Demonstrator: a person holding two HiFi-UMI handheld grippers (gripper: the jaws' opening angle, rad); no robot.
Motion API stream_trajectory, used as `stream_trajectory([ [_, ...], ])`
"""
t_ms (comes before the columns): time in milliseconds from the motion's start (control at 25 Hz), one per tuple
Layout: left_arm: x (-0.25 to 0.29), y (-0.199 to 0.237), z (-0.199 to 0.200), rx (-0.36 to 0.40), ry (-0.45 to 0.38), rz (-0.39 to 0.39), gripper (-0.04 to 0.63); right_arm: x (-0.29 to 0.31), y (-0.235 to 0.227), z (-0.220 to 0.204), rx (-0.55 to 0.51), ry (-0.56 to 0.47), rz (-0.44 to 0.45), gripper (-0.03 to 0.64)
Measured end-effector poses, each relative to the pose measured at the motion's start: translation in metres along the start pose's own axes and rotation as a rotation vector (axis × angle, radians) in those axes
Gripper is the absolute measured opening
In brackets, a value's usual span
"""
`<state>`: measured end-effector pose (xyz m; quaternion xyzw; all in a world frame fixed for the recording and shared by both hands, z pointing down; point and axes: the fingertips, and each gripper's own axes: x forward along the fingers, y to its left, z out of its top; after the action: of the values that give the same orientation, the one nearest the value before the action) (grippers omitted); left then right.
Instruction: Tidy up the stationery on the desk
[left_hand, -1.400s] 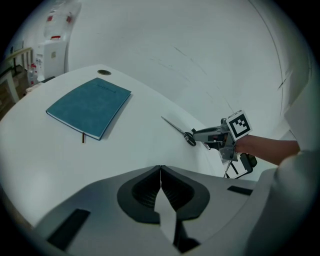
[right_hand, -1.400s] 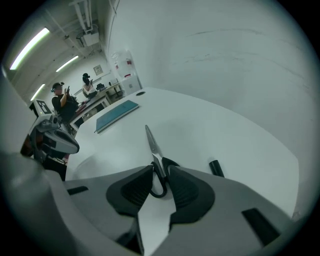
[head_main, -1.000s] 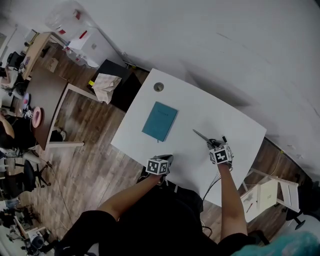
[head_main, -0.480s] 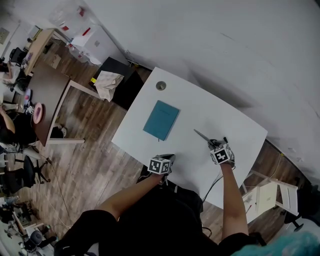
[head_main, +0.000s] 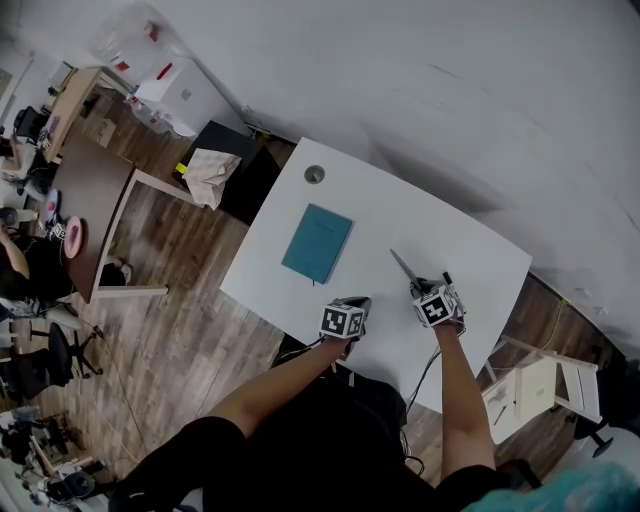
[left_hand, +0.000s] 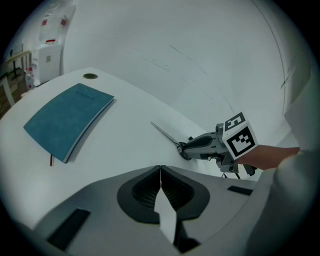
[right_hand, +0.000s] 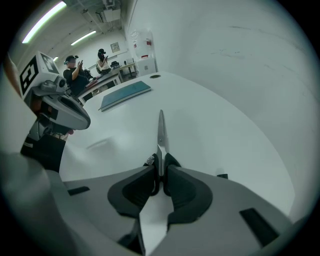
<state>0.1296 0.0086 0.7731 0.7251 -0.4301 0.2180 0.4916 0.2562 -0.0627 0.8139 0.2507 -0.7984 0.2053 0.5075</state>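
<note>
A: Steel scissors (right_hand: 161, 131), position?
B: Between right tongs (right_hand: 161, 172), just closing onto the handle end; blades out over tabletop (head_main: 470, 250).
A: And left tongs (left_hand: 160, 172)?
B: Pressed together, empty, between notebook (head_main: 318, 243) and right tongs.

a plain white wall (head_main: 420, 80) runs behind a white desk (head_main: 470, 250) with rounded corners and a round cable hole (head_main: 315, 174) near its far edge. the floor (head_main: 170, 330) is brown wood plank. a black cabinet (head_main: 250, 185) stands just beside the desk, a dark brown table (head_main: 95, 200) further off, and a white step stool (head_main: 540, 385) on the other side. long ceiling lights (right_hand: 42, 22) glow overhead.
</note>
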Motion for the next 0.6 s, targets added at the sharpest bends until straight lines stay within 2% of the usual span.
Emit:
stream_trajectory([
  [120,-0.001,-0.008,0.011,0.051,0.008,-0.013,0.015,-0.005,0.004,0.005,0.04,-0.019,0.002,0.093],
  [200,-0.003,-0.005,0.012,0.069,0.017,-0.017,0.015,-0.006,0.01,0.008,0.126,-0.045,0.004,0.092],
  [400,-0.018,0.01,0.015,0.123,0.046,-0.038,0.015,-0.012,0.037,0.039,0.522,-0.195,0.039,0.091],
  [600,-0.034,0.039,0.019,0.164,0.069,-0.039,0.015,0.004,0.08,0.067,0.635,-0.238,-0.003,0.091],
])
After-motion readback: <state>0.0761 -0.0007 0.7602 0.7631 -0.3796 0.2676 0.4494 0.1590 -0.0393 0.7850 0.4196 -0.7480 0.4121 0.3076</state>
